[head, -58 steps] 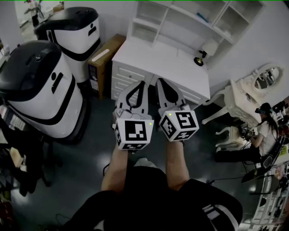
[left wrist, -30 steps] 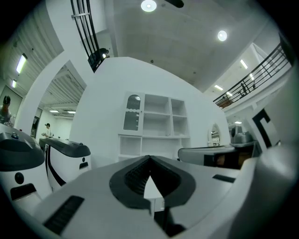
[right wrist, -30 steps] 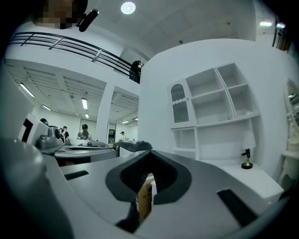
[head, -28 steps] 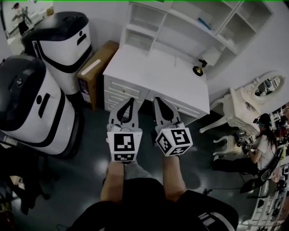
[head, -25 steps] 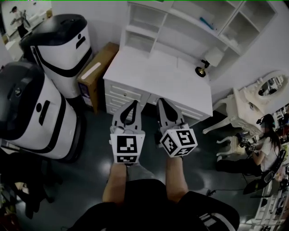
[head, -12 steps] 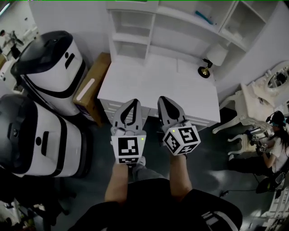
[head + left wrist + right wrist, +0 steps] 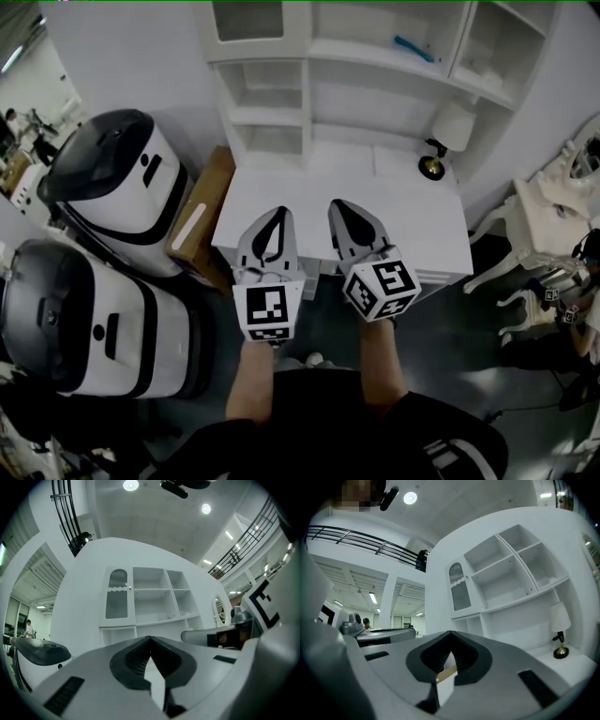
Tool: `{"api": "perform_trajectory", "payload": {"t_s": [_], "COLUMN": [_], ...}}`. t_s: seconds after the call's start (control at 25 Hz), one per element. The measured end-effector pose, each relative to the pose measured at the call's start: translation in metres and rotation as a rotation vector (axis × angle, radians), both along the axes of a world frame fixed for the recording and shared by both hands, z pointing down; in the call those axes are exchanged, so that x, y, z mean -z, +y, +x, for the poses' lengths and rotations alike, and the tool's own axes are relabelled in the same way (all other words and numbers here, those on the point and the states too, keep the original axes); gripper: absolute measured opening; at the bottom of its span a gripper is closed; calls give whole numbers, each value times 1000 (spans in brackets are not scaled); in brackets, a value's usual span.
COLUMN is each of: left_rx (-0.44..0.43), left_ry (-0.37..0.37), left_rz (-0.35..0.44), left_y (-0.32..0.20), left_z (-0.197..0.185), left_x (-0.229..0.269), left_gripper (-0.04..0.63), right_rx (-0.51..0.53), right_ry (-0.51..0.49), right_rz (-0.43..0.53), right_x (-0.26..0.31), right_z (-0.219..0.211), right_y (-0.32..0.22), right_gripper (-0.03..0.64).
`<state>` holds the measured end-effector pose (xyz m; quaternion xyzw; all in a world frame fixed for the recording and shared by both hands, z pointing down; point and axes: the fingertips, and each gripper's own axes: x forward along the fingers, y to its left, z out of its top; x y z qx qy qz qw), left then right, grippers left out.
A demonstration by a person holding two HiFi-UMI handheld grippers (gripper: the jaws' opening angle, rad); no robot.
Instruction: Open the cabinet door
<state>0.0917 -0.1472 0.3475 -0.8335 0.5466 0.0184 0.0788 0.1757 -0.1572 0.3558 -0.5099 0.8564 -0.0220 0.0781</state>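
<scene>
Left gripper view shows cabinet door (image 7: pixel 117 595) up-left, well beyond the jaws.

At the left of the frame stand two big white and black machines, the top machine (image 7: pixel 117 183) and the bottom machine (image 7: pixel 84 319). A brown box (image 7: pixel 199 223) sits between the top machine and the white desk (image 7: pixel 412 220). A small lamp (image 7: pixel 454 127) stands on the desk, upper right. A blue thing (image 7: pixel 412 47) lies higher up. A curly white table (image 7: pixel 539 211) is at the right edge.
</scene>
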Motion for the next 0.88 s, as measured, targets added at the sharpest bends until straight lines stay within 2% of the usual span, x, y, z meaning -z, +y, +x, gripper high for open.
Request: {"api": "perform_trajectory", "payload": {"t_s": [0.44, 0.88], "left_rx": [38, 16], "left_ry": [4, 9], "left_rz": [-10, 54], "left_y": [-49, -130], "left_z": [-8, 14], "left_x": [3, 34], "left_gripper": [9, 9], "right_rx": [46, 14], "right_ry": [-10, -7], "right_rz": [-12, 45], "right_x": [-9, 14], "right_z": [-12, 10], "right_y": [-44, -121], "right_gripper": [9, 11]}}
